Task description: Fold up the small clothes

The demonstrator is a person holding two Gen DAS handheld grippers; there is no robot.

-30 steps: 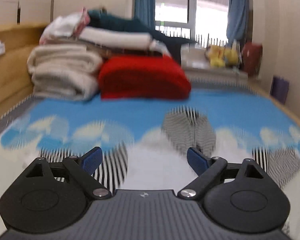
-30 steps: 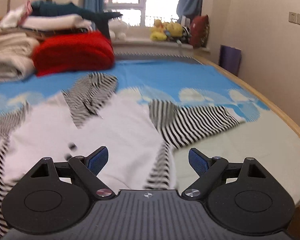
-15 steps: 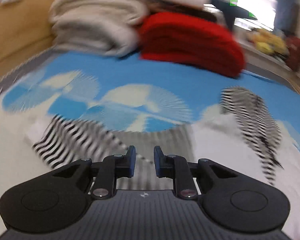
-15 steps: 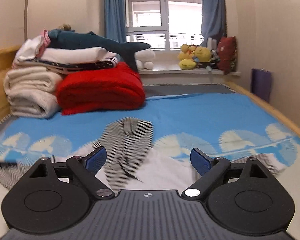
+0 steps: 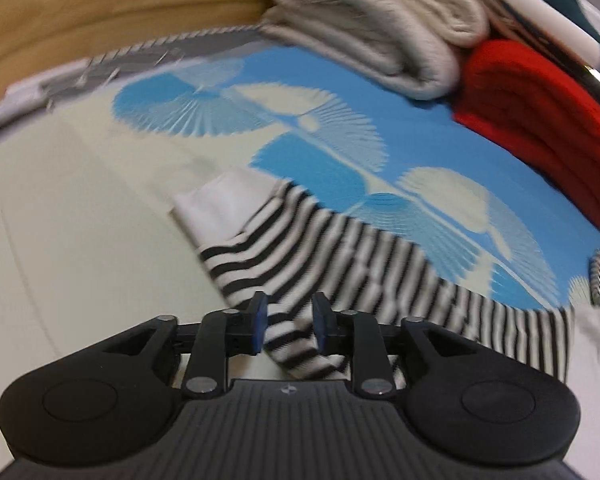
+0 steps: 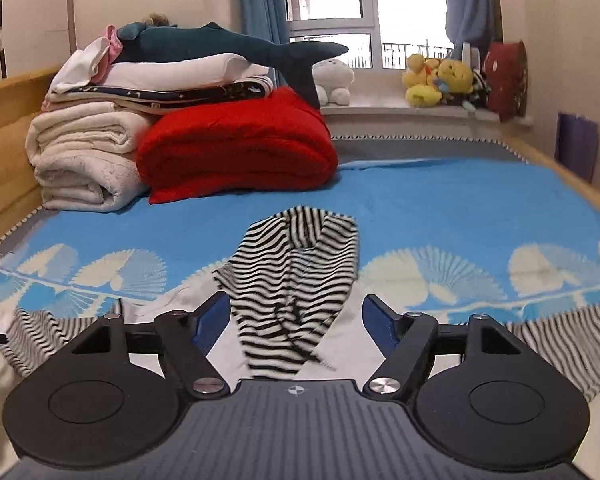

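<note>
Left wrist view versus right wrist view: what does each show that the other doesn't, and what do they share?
Only the left wrist view shows the left gripper pinching the striped sleeve near its white cuff. Only the right wrist view shows the open right gripper, the striped hood, the window, the plush shark and the yellow toys. Both show the red blanket and the blue bedspread.

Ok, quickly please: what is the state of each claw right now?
Left claw: closed on the striped sleeve.
Right claw: open, holding nothing, above the striped hood.
</note>
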